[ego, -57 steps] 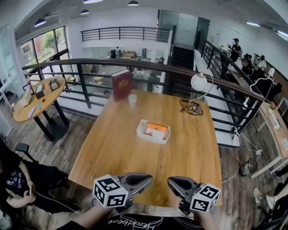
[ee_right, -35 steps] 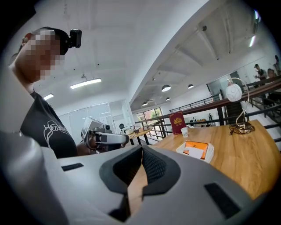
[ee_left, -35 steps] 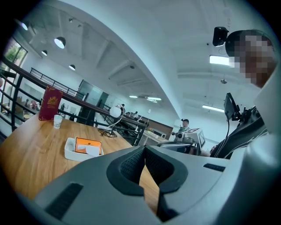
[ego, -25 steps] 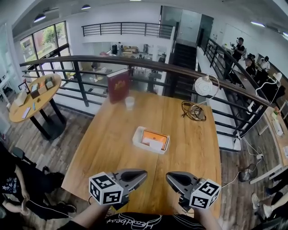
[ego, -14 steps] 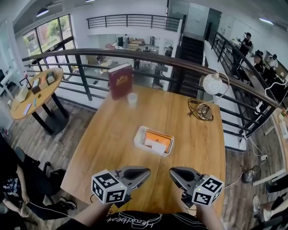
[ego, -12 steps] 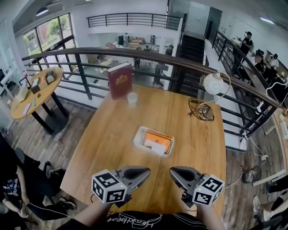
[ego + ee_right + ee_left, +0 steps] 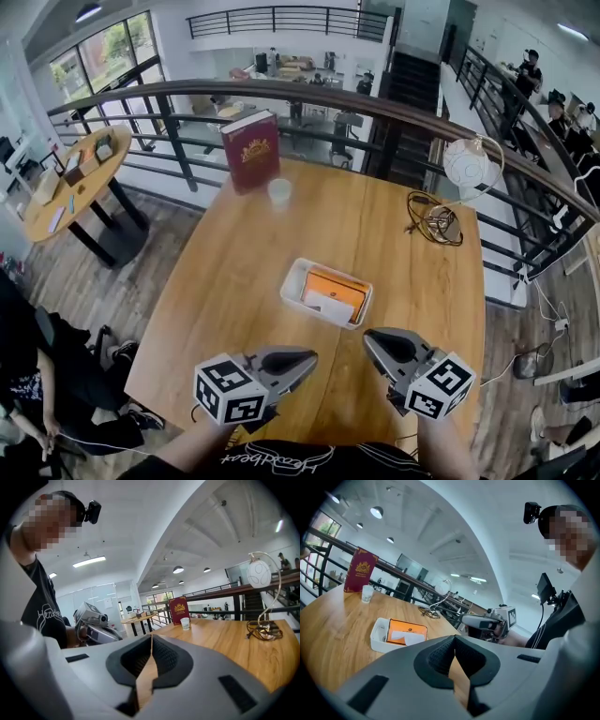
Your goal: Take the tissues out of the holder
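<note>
Hidden or unclear: the frame bottom cuts off the forearms in the head view, and the marker cubes cover most of both hands. The print on the tissue pack is too small to read. I can't tell what, if anything, is in the holder's left end.

The tissue holder point(image 7: 290, 282) is a white tray mid-table on the wooden table point(image 7: 234, 281). Its long axis runs across the table, left end slightly farther, right end slightly nearer. The orange tissue pack point(image 7: 337, 286) lies flat inside on the same axis. A white tissue point(image 7: 323, 306) sticks out of the pack on its near side.

Left to right:
- A red book point(image 7: 250, 151) stands upright at the far edge.
- A paper cup point(image 7: 279, 191) sits just beside it, upright; its contents aren't visible.
- The left gripper point(image 7: 312, 357) is near the table's near edge, jaws closed tip to tip, nothing between them.
- The right gripper point(image 7: 368, 336) is likewise fully closed and empty.
- Both grippers are short of the holder, not touching it.
- A coiled cable point(image 7: 434, 221) and a globe lamp point(image 7: 471, 162) are at far right.
</note>
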Demonstrator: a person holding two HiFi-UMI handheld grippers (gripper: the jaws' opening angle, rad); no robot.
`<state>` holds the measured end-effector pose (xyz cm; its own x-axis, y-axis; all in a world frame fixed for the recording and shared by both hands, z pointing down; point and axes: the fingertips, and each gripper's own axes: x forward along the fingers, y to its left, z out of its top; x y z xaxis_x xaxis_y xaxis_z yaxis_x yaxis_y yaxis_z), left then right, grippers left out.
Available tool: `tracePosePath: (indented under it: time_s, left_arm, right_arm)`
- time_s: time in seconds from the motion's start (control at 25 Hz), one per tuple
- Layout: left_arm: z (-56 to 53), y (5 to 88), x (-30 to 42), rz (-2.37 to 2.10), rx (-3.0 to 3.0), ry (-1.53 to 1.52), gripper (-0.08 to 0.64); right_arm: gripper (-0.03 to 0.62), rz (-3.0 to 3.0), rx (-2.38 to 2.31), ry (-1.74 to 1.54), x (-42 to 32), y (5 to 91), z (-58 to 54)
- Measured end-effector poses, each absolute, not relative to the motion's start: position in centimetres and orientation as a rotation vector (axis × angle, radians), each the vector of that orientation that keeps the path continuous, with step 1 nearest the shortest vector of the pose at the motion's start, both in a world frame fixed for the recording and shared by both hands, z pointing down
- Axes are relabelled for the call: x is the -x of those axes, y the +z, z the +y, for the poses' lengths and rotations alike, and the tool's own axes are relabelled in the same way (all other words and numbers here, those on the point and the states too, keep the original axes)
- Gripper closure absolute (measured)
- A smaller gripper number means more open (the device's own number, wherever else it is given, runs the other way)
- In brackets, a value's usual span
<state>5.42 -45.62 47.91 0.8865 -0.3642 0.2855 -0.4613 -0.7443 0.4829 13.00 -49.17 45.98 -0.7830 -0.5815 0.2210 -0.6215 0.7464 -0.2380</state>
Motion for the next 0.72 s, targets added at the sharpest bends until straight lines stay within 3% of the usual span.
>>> tracePosePath:
  time_s: [0.36,0.44,0.48,0.72]
  left_arm:
    - [-48.1,51.1,-6.2,-0.594,-2.445,0.280,0.547]
    - [-48.2,51.7,-6.6,-0.583,-2.436,0.294,0.546]
    - [-48.2,52.0,-6.7,-0.578,-2.430,0.299,0.547]
    - [-48.5,53.8,-6.6,-0.573,-2.396,0.332,0.547]
  right_arm:
    - [0.564,-2.640,-0.884,0.029,-12.8,49.1,-54.9]
    - [0.435,-2.599,-0.850,-0.035,-12.6,49.8,-56.1]
    - [0.405,-2.585,-0.839,-0.055,-12.4,50.2,-56.8]
    - [0.342,-2.465,-0.793,-0.124,-12.2,54.3,-61.1]
